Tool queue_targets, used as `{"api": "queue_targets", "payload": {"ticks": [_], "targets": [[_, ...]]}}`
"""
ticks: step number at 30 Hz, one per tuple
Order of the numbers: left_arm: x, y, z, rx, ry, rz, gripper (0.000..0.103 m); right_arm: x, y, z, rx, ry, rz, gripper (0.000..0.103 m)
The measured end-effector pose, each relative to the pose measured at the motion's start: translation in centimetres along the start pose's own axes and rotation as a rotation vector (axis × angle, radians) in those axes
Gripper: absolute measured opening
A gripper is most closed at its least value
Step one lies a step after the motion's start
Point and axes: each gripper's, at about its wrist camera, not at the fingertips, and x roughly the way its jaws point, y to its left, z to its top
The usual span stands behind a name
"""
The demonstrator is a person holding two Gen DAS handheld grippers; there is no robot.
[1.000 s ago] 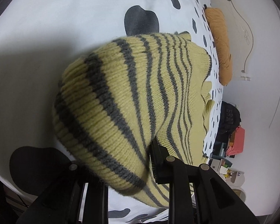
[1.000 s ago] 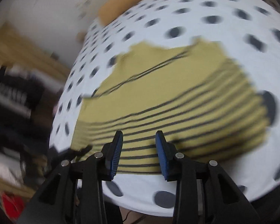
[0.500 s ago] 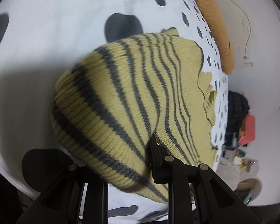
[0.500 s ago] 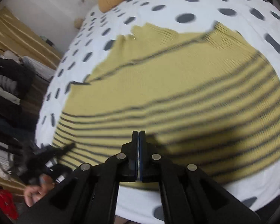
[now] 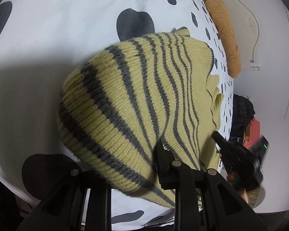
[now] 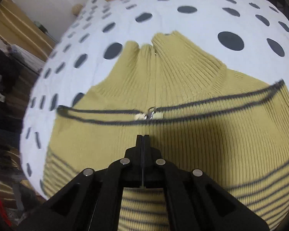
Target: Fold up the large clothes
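The yellow striped sweater (image 6: 183, 100) lies on the spotted bed sheet (image 6: 163, 3). The left gripper (image 5: 136, 165) pinches a lifted, bunched fold of the sweater between its fingers. The right gripper (image 6: 143, 140) has its fingers pressed together just above the sweater, below the zipper pull (image 6: 149, 115).

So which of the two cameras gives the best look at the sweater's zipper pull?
The right wrist view: the metal zipper pull sits in plain sight on the yellow striped sweater, just beyond the right gripper. The left wrist view shows only bunched striped fabric, no zipper.
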Motion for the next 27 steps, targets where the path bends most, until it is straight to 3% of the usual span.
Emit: {"api": "queue_targets", "payload": {"ticks": [2, 4, 6, 8, 10, 12, 15, 18, 22, 24, 26, 27], "targets": [[0.0, 0.1, 0.0, 0.004, 0.004, -0.001, 0.025, 3.1, -0.4, 0.8, 0.006, 0.068, -0.031, 0.0], [-0.1, 0.0, -0.1, 0.018, 0.006, 0.007, 0.025, 4.0, -0.5, 1.8, -0.013, 0.071, -0.069, 0.0], [-0.2, 0.1, -0.1, 0.021, 0.005, 0.01, 0.025, 3.3, -0.1, 2.8, -0.016, 0.071, -0.101, 0.0], [-0.1, 0.3, -0.2, 0.015, 0.003, 0.004, 0.025, 1.0, 0.8, 2.6, -0.048, 0.027, -0.076, 0.0], [0.0, 0.4, -0.2, 0.005, 0.002, -0.004, 0.025, -2.0, 1.4, 0.6, -0.045, -0.016, 0.005, 0.0], [0.1, 0.5, -0.2, 0.005, 0.004, -0.005, 0.025, -3.6, 1.7, -2.9, -0.034, -0.004, 0.041, 0.0], [0.1, 0.2, -0.3, 0.013, 0.011, 0.011, 0.025, 0.1, 1.0, -6.8, -0.066, 0.088, -0.052, 0.0], [0.1, -0.2, -0.3, 0.021, 0.014, 0.024, 0.025, 0.4, -0.1, -6.9, -0.035, 0.058, -0.016, 0.0], [0.0, 0.0, -0.2, 0.002, 0.017, 0.008, 0.025, -3.8, 0.6, -7.2, -0.014, -0.003, 0.061, 0.0], [0.0, 0.2, -0.2, -0.002, 0.018, -0.004, 0.025, -4.4, 0.6, -8.9, -0.005, 0.001, 0.033, 0.0], [0.0, 0.2, -0.2, -0.008, 0.023, 0.001, 0.023, -1.7, 0.0, -10.8, -0.018, 0.08, -0.042, 0.0], [0.0, 0.1, -0.2, -0.011, 0.025, 0.0, 0.022, -0.6, -0.3, -11.5, -0.046, 0.059, -0.048, 0.0]]}}
